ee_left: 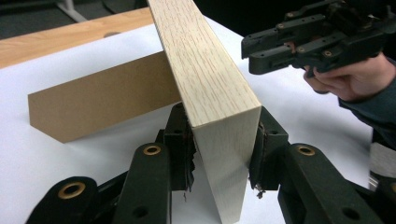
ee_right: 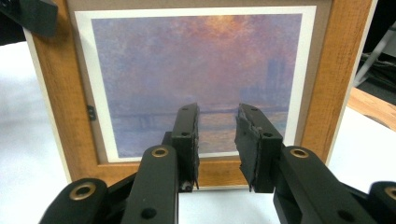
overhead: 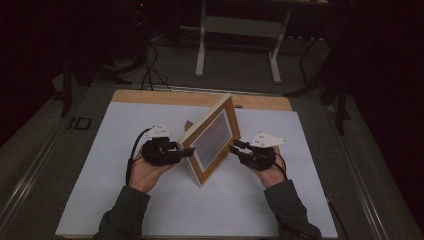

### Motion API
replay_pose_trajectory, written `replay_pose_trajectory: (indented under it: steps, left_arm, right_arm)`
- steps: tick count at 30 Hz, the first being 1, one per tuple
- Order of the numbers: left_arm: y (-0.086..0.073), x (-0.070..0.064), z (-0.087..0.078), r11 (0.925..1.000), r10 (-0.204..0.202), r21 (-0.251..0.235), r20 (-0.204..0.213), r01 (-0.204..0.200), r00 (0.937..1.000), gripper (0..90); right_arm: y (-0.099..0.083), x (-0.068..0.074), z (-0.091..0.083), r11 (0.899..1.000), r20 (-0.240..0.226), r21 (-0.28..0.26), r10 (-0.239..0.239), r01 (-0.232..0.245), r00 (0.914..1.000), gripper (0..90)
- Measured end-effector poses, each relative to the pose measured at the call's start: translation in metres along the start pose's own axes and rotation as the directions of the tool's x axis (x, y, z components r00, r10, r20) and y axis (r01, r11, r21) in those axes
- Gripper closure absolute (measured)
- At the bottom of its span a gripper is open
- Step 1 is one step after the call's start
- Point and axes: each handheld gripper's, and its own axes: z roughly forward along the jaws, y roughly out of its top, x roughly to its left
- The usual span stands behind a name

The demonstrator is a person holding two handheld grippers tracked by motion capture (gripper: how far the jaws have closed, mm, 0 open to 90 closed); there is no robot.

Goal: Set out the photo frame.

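standing the picture frame (overhead: pixel 212 140) up on its easel leg is the step in hand, and doing it well depends mostly on the left tongs (overhead: pixel 186 151). they are closed on the frame's pale wooden side edge (ee_left: pixel 219 116), one jaw on the front face and one on the back, so that grip should stay firm and square while the frame tilts. the frame sits on the white sheet (overhead: pixel 125 200) about the middle of the counter, nearer the far edge than the near one, angled so its picture faces the near right corner. its lower edge looks to rest on the sheet, though the contact line is hard to read from the high view. the brown cardboard stand (ee_left: pixel 100 102) swings out behind it toward the far left, and it looks only partly spread, so the lean needs to be eased back until that stand takes the weight. the right tongs (overhead: pixel 236 146) are parted with nothing between the jaws, hovering just in front of the print (ee_right: pixel 201 74) and its lower rail. they are best used as a light stop against the front, pressing on the wooden rail rather than the picture. only once the frame rests steady should the left grip loosen, slowly, to avoid tipping it.
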Motion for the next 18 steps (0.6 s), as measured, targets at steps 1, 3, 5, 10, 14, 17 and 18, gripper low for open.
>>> replay_pose_trajectory:
  steps: [1,3,5,10,14,17,18]
  left_arm:
    - [0.0,0.003,-0.001,1.0,-0.001,0.005,0.013,0.0,0.9999,66.5]
    - [0.0,0.006,-0.003,0.9999,0.0,0.011,0.026,0.0,0.9997,66.7]
    - [0.001,0.009,-0.004,0.9998,0.001,0.018,0.039,-0.002,0.9993,66.7]
    - [0.002,0.012,-0.005,0.9997,0.001,0.024,0.057,-0.002,0.9984,67.1]
    - [0.002,0.018,-0.004,0.9997,-0.01,0.023,0.103,0.007,0.9946,67.7]
    - [0.003,0.02,-0.002,0.9997,-0.014,0.024,0.127,0.011,0.9918,68.0]
    - [0.003,0.021,-0.002,0.9996,-0.021,0.024,0.137,0.017,0.9904,68.1]
  right_arm:
    - [0.0,0.0,0.0,1.0,0.0,0.001,0.002,-0.002,1.0,68.7]
    - [0.0,-0.002,0.001,1.0,0.004,0.002,0.002,-0.002,1.0,68.7]
    - [-0.001,-0.002,0.001,1.0,0.004,0.002,0.004,-0.004,1.0,68.7]
    - [-0.001,-0.005,0.003,1.0,0.013,0.01,0.011,-0.011,0.9999,68.3]
    - [0.001,-0.005,0.003,1.0,0.018,0.012,0.011,-0.011,0.9998,67.6]
    - [0.001,-0.006,0.002,1.0,0.022,0.007,0.01,-0.01,0.9997,67.3]
    - [0.001,-0.007,0.001,1.0,0.027,0.007,0.014,-0.014,0.9995,66.9]
